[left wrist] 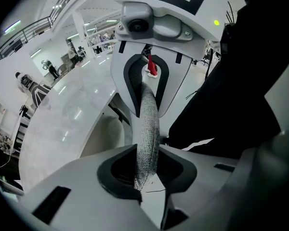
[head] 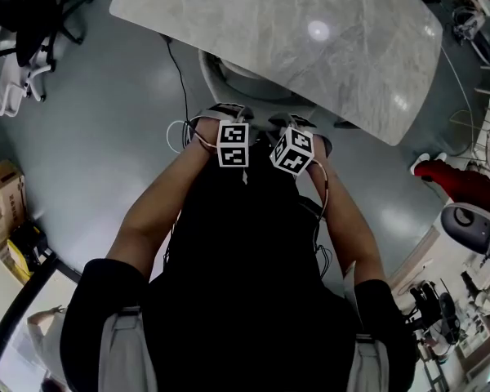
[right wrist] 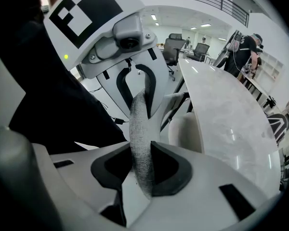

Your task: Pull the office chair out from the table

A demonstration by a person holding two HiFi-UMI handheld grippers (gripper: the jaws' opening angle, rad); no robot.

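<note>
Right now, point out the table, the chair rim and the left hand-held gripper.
table (head: 310, 47): head view, pale top.
chair rim (left wrist: 147, 124): left gripper view, grey mesh edge.
left hand-held gripper (left wrist: 147, 170): left gripper view, between its jaws.

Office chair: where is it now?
In both gripper views the office chair is held by its grey mesh back edge in the left gripper and right gripper, directly before the person at the near side of the marble table.

Table (head: 310, 47) at twelve o'clock; chair (head: 226, 76) tucked under its near edge. Left gripper (head: 223, 113) at eleven and right gripper (head: 300, 122) at one, side by side, each clamped on the chair's top rim.
</note>
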